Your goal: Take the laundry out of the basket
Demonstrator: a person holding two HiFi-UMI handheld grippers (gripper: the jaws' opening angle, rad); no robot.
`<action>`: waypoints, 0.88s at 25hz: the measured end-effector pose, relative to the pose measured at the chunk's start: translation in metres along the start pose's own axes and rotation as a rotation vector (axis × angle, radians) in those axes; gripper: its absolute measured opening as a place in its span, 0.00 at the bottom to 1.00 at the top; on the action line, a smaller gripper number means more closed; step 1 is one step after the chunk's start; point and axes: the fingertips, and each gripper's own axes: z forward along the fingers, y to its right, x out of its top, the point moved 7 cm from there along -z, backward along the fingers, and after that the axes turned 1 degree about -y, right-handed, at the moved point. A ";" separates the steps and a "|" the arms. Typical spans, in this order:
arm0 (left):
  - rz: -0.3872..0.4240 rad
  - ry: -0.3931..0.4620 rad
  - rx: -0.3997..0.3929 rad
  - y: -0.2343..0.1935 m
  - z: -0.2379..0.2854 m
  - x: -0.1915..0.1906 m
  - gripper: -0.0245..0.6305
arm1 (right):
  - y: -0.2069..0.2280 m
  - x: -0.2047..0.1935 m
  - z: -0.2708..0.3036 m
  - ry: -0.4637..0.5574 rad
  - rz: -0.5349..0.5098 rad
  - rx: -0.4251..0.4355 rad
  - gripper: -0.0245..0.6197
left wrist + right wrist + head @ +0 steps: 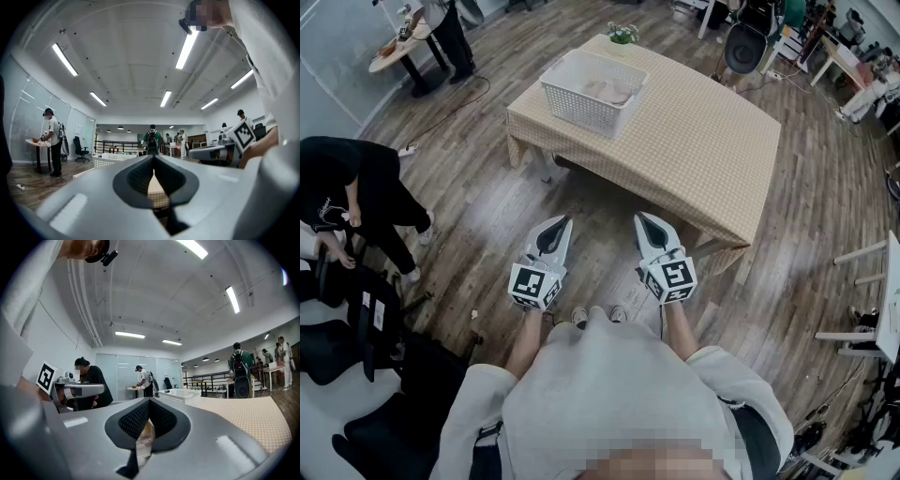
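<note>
A white slatted laundry basket (581,103) stands on the far left corner of a low table (703,150) covered in a beige checked cloth. Pale laundry (607,92) lies inside it. My left gripper (566,221) and right gripper (639,217) are held level side by side in front of my body, short of the table's near edge and well away from the basket. Both are shut with nothing between the jaws. In the left gripper view the left gripper (153,157) points toward the basket (115,161). The right gripper (149,401) has the basket (180,396) ahead on its right.
A person in black (356,187) crouches at the left beside black chairs (347,328). Another person (445,33) stands at a round table at top left. A small plant (622,34) sits on the table's far edge. An office chair (745,42) is beyond; white furniture (889,309) stands right.
</note>
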 end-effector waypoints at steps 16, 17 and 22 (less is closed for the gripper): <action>-0.006 -0.006 0.010 0.007 0.018 -0.001 0.05 | 0.018 0.000 0.001 0.021 0.028 0.032 0.04; -0.006 -0.006 0.011 0.008 0.020 -0.001 0.05 | 0.020 0.001 0.000 0.025 0.030 0.037 0.04; 0.001 -0.004 0.022 0.016 0.033 0.001 0.05 | 0.036 0.001 0.000 0.028 0.029 0.044 0.04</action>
